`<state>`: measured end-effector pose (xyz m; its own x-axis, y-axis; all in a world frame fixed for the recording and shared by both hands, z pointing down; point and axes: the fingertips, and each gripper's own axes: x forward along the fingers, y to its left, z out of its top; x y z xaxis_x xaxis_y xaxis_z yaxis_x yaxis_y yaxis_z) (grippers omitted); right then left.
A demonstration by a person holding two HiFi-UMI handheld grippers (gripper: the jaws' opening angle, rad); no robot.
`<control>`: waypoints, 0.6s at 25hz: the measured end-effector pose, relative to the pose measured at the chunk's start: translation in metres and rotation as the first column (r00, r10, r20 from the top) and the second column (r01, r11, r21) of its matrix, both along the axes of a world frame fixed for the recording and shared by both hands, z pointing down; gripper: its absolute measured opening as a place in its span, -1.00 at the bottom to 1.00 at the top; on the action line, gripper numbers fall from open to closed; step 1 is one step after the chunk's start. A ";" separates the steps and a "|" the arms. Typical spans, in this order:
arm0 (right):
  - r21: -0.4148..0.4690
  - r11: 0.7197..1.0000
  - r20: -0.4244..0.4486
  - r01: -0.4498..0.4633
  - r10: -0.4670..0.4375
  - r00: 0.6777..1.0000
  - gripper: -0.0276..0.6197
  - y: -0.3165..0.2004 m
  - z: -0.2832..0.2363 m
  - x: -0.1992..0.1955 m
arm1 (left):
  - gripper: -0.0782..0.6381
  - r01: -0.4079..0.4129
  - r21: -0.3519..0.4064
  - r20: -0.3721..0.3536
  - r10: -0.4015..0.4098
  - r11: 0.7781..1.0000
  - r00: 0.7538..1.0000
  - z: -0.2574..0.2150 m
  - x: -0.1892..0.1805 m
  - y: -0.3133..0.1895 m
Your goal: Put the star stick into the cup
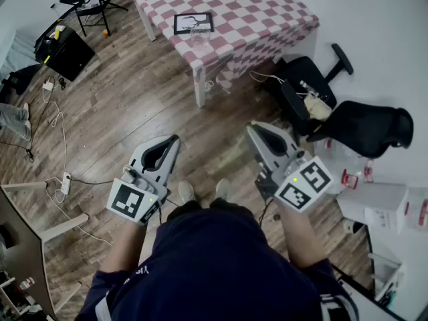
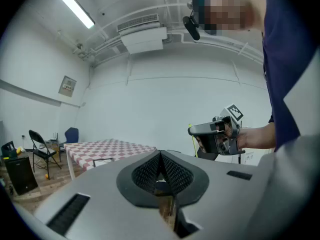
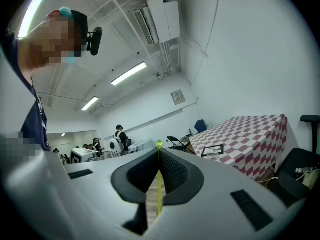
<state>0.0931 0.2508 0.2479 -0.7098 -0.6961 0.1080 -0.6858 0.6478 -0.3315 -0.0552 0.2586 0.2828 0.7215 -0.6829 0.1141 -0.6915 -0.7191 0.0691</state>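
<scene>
Closest to the person, the right claw [image 3: 159,150] was clenched on the star stick [image 3: 158,186], a thin yellow-green rod that ran up the seam of the jaws and poked out just past their tips. The left claw [image 2: 161,155] was pressed shut on nothing and hung beside the right one over the wooden floor [image 1: 134,112]. Both were well apart from the checked surface [image 1: 261,12], where the clear cup [image 1: 199,39] stood near the front edge, just beside a black-framed sheet [image 1: 194,23].

From where I stood the job looked barely begun, with the carry across to come first. It would go best, I thought, if the person walked up to the corner with a firm grip so the slim rod didn't pivot. Then they could tip the right claw until the stick pointed down over the cup's mouth, and lower its end inside the rim before letting go. The glass looked light enough to topple at a knock, so the left claw might steady it.
</scene>
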 end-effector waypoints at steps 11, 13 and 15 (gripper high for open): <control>-0.016 1.000 0.028 0.002 -0.002 1.000 -0.85 0.006 0.007 0.015 | -0.70 0.016 -0.053 0.023 -0.014 0.998 1.000 0.010 0.014 0.014; -0.013 1.000 0.043 0.002 -0.001 0.999 -0.85 0.007 0.006 0.021 | -0.70 0.016 -0.029 0.027 -0.015 0.999 1.000 0.008 0.019 0.015; -0.006 1.000 0.051 0.007 -0.006 0.999 -0.85 0.009 0.005 0.028 | -0.70 0.020 -0.009 0.032 -0.019 1.000 0.999 0.005 0.025 0.016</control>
